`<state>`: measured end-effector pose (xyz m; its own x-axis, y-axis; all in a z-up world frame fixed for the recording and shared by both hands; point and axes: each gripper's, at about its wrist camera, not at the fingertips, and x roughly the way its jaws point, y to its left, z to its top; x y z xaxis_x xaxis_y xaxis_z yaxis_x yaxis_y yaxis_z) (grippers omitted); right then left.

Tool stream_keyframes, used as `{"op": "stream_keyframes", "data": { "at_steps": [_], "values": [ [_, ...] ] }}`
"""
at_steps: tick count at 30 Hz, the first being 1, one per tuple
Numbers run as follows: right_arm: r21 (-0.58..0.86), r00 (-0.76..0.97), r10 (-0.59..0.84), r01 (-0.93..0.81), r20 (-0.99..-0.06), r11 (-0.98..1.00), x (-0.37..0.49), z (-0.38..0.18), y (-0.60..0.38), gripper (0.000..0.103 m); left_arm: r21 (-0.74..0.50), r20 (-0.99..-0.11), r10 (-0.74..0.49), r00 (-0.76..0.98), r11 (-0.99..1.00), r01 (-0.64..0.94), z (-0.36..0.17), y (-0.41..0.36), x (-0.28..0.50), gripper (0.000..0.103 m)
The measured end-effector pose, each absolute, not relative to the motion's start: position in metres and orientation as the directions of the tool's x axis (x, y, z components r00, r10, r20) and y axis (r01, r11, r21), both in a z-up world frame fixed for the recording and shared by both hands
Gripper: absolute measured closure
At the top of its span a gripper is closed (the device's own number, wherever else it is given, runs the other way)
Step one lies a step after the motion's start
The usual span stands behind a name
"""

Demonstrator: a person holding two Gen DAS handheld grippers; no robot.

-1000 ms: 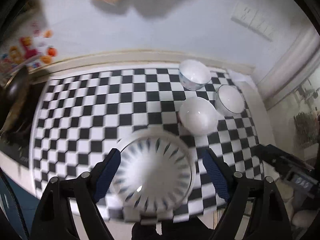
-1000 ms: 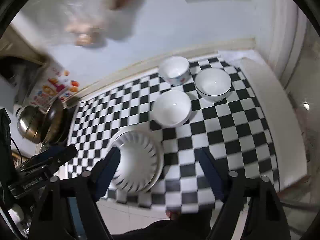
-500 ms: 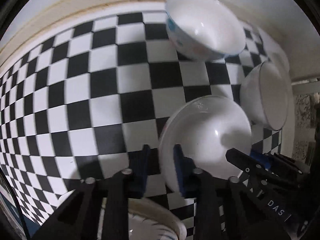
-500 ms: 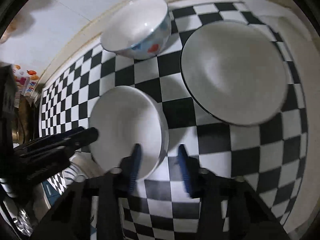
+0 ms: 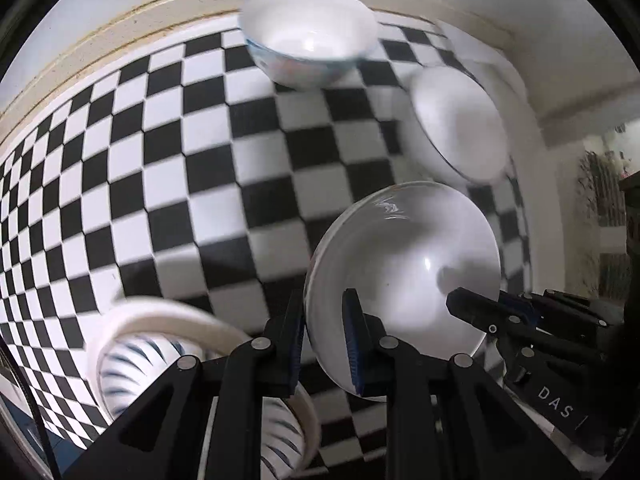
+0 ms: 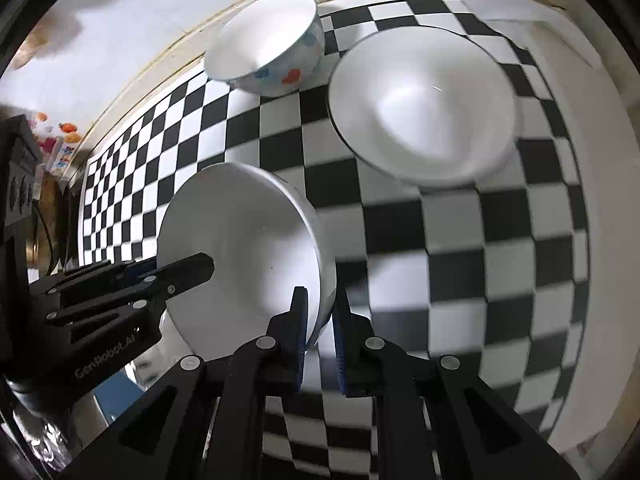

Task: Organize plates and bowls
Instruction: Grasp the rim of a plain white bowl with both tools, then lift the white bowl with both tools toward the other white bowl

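A plain white bowl (image 5: 404, 264) is held between both grippers above the checkered counter. My left gripper (image 5: 323, 332) is shut on its left rim. My right gripper (image 6: 320, 326) is shut on its right rim; the same bowl fills the lower left of the right wrist view (image 6: 240, 248). The right gripper also shows in the left wrist view (image 5: 500, 320), and the left gripper in the right wrist view (image 6: 160, 276). A stack of blue-striped plates (image 5: 132, 360) lies below left of the held bowl.
A flower-patterned bowl (image 5: 308, 48) (image 6: 272, 44) stands at the back by the wall. A dark-rimmed white bowl (image 5: 460, 124) (image 6: 424, 108) sits right of it. The checkered counter (image 5: 160, 160) ends at a pale ledge (image 6: 600, 160) on the right. A dark pan (image 6: 44, 216) is far left.
Both grippers have closed on the plain white bowl's opposite rims and lifted it slightly, tilting it. The scene shifted a little; the striped plates now show more in the left wrist view.
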<state>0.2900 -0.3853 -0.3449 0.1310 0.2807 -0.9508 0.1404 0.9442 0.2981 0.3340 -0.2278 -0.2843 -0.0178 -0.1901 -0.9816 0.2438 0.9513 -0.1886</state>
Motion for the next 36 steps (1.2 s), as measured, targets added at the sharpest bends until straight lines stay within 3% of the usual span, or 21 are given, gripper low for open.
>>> {"op": "stream_keyframes", "data": {
  "at_steps": [10, 21, 27, 29, 31, 33, 36],
  "values": [
    [0.289, 0.083, 0.278, 0.192, -0.957, 0.938, 0.226, -0.355, -0.411, 0.089, -0.217, -0.975, -0.194, -0.110, 0.937, 0.273, -0.302, -0.243, 0.299, 0.086],
    [0.287, 0.035, 0.286, 0.222, -0.958, 0.932, 0.213, -0.383, -0.416, 0.089, -0.195, -0.975, -0.153, -0.161, 0.935, 0.295, -0.328, -0.260, 0.298, 0.086],
    [0.352, 0.014, 0.360, 0.255, -0.933, 0.901, 0.218, -0.374, -0.436, 0.089, -0.213, -0.976, -0.193, -0.101, 0.942, 0.259, -0.286, -0.251, 0.316, 0.085],
    [0.371, 0.059, 0.369, 0.268, -0.927, 0.889, 0.224, -0.353, -0.451, 0.085, -0.224, -0.975, -0.217, -0.052, 0.943, 0.246, -0.265, -0.247, 0.331, 0.085],
    [0.395, 0.126, 0.374, 0.279, -0.919, 0.875, 0.236, -0.330, -0.469, 0.075, -0.232, -0.971, -0.238, -0.006, 0.942, 0.241, -0.248, -0.249, 0.353, 0.077],
    [0.405, 0.176, 0.368, 0.279, -0.913, 0.871, 0.255, -0.316, -0.483, 0.066, -0.243, -0.967, -0.253, 0.013, 0.941, 0.237, -0.243, -0.255, 0.377, 0.076],
    [0.382, 0.218, 0.329, 0.281, -0.919, 0.881, 0.292, -0.313, -0.498, 0.064, -0.282, -0.959, -0.284, -0.022, 0.935, 0.217, -0.256, -0.270, 0.412, 0.076]
  ]
}}
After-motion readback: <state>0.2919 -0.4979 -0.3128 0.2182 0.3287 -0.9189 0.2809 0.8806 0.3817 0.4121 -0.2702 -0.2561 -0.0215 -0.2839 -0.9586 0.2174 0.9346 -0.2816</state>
